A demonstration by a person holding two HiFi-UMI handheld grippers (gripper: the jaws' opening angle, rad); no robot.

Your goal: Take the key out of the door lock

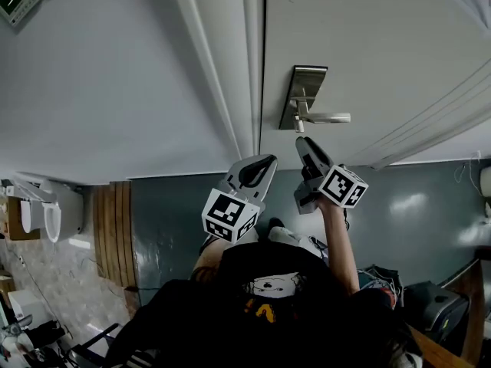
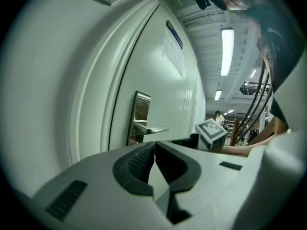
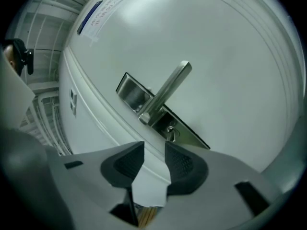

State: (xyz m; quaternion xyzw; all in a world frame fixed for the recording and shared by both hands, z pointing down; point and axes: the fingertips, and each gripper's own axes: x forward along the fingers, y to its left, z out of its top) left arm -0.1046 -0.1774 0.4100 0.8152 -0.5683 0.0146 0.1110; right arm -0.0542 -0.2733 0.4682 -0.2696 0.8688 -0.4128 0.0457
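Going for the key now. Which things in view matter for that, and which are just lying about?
For the job: key in the lock plate, below the lever handle; right gripper, jaws apart, nothing between them.
Lying about: left gripper, shut and empty; notice on the door; wooden slats.

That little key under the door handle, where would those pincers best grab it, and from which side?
Probably by the head of the small silver key, the only part jutting from the steel lock plate. Come straight at the white door, below the silver lever handle, which blocks the way from above.
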